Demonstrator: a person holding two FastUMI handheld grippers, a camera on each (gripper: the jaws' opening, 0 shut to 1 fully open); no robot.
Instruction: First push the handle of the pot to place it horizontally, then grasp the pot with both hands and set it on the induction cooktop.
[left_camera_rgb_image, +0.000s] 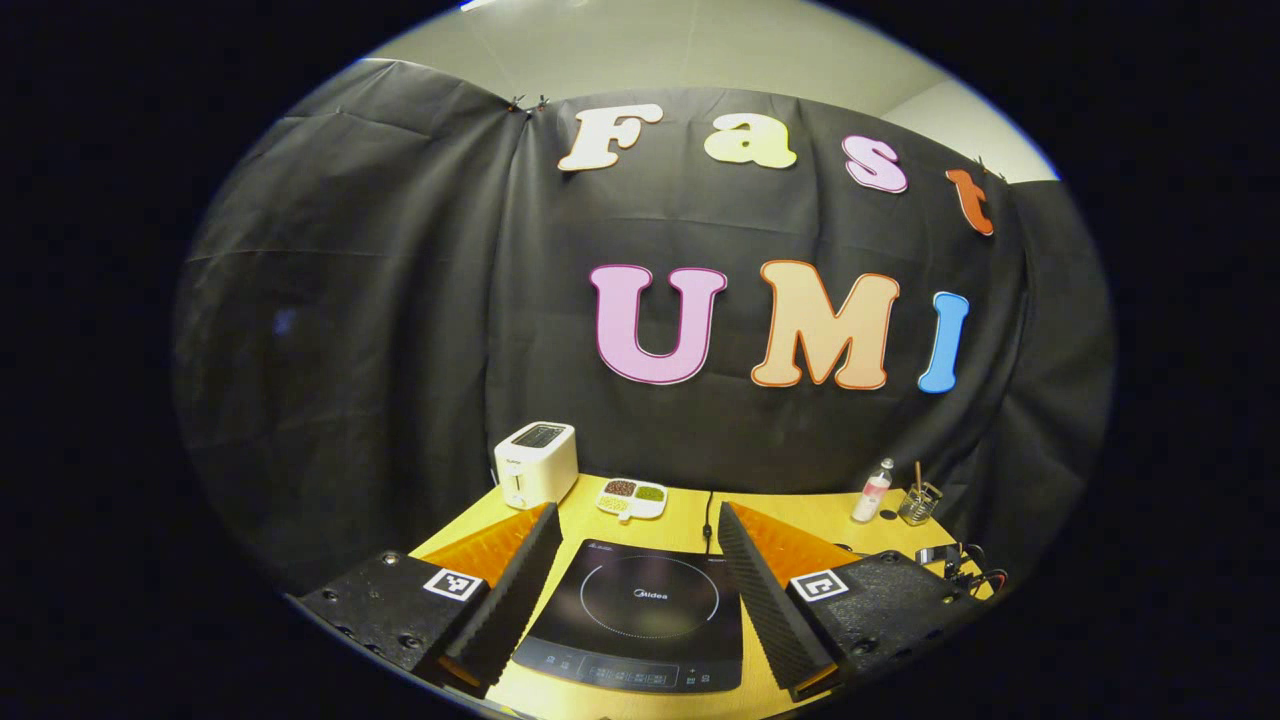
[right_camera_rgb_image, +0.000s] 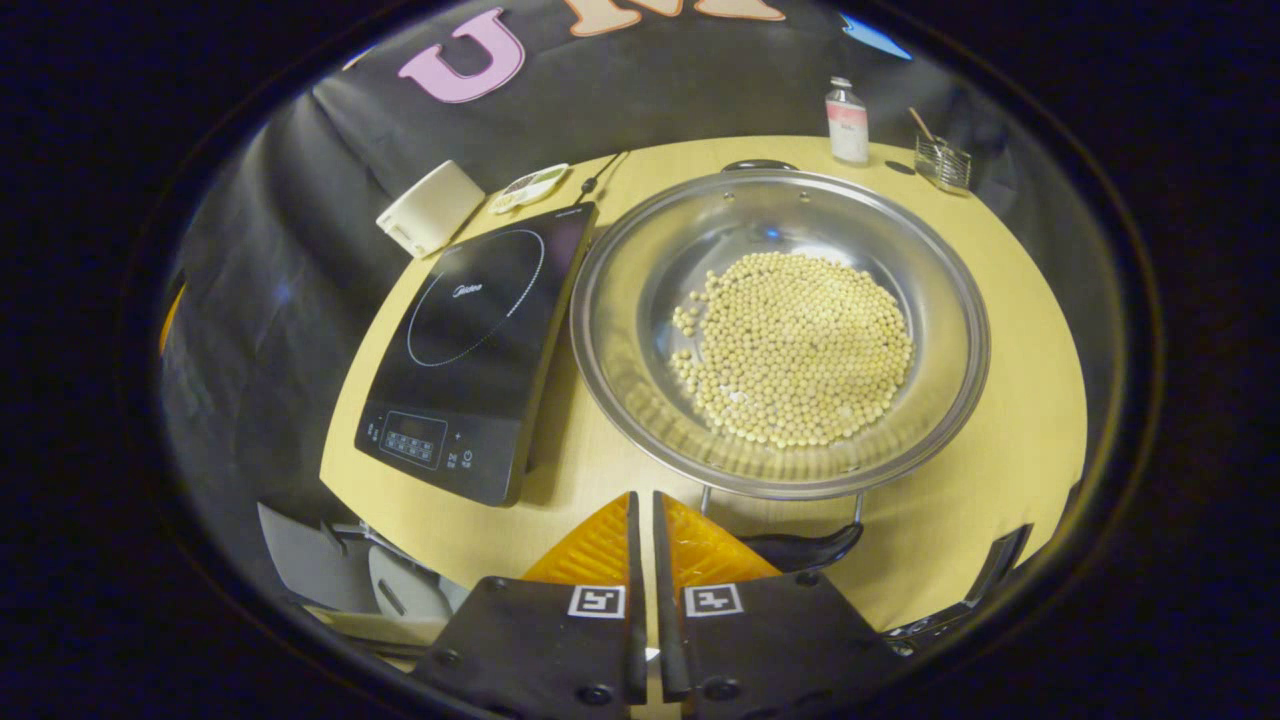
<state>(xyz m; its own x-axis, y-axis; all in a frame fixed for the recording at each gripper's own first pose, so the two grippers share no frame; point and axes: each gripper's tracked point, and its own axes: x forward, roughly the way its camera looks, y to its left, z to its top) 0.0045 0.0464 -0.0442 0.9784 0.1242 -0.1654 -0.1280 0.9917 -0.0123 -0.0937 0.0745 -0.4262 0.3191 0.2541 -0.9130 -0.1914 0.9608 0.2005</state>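
A wide steel pot (right_camera_rgb_image: 640, 250) holding soybeans (right_camera_rgb_image: 795, 350) stands on the yellow table to the right of the black induction cooktop (right_camera_rgb_image: 480, 340). Its near black handle (right_camera_rgb_image: 805, 548) points toward me, and the far handle (right_camera_rgb_image: 758, 165) sits at the back rim. My right gripper (right_camera_rgb_image: 646, 497) is shut with nothing in it, hovering just left of the near handle. In the left gripper view my left gripper (left_camera_rgb_image: 637, 510) stands open, high above the cooktop (left_camera_rgb_image: 640, 610), which lies between its fingers.
Along the back of the table (right_camera_rgb_image: 1000, 430) stand a white toaster (left_camera_rgb_image: 535, 465), a small dish of beans (left_camera_rgb_image: 632, 497), a bottle (left_camera_rgb_image: 872, 492) and a glass holder (left_camera_rgb_image: 920, 503). A cable (left_camera_rgb_image: 708, 520) runs behind the cooktop. Grey furniture (right_camera_rgb_image: 330, 570) shows below the table's front edge.
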